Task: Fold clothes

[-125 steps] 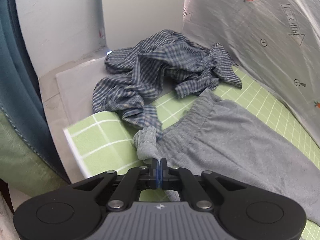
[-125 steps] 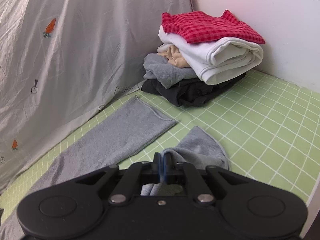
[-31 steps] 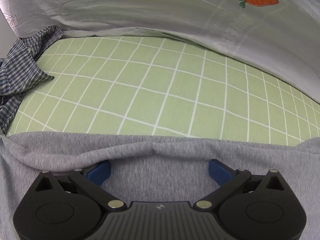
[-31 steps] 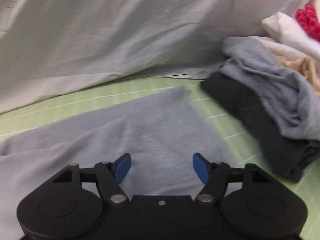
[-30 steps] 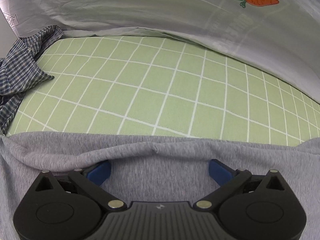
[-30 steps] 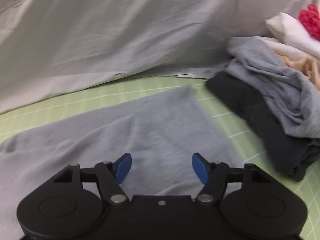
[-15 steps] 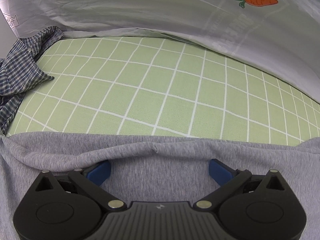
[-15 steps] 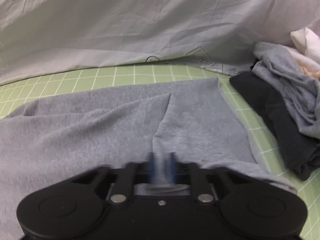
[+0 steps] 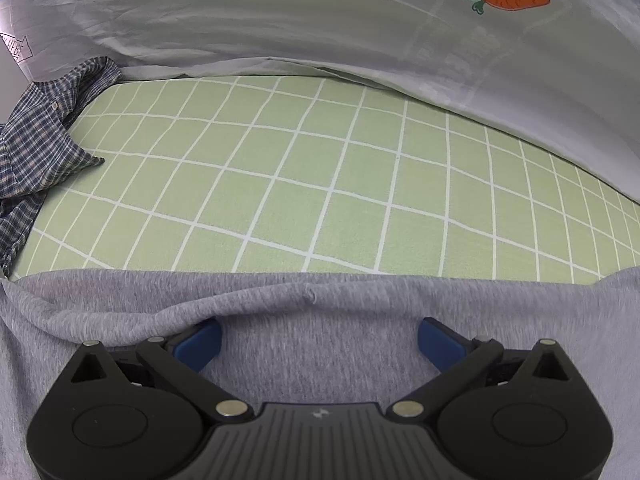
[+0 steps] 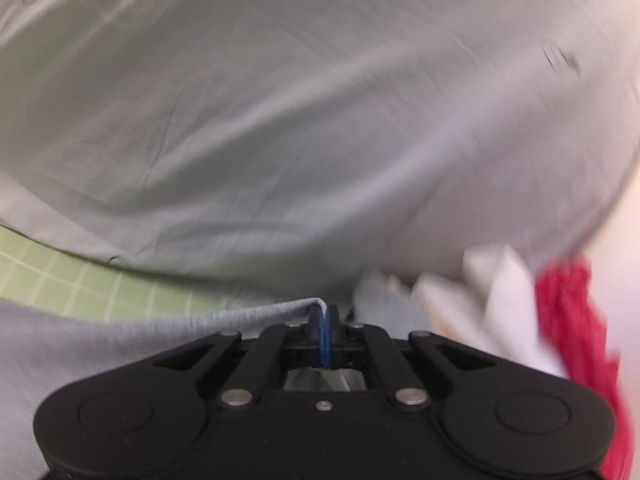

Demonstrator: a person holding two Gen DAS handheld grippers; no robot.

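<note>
Grey pants [image 9: 320, 320] lie flat on the green checked sheet [image 9: 320, 184]. My left gripper [image 9: 318, 340] is open, its blue pads resting on the pants, one pad partly under a fold of the cloth. In the right wrist view, my right gripper [image 10: 325, 334] is shut on an edge of the grey pants [image 10: 120, 340] and holds it raised; the cloth stretches away to the left. The view is blurred by motion.
A blue plaid shirt [image 9: 40, 140] lies crumpled at the left. A grey sheet with carrot prints [image 9: 360, 32] hangs behind the bed. A stack of folded clothes, white and red on top [image 10: 540, 312], sits at the right.
My right gripper shut on the pants' edge and lifted it, its view swinging up toward the grey sheet. My left gripper has stayed open and still on the pants.
</note>
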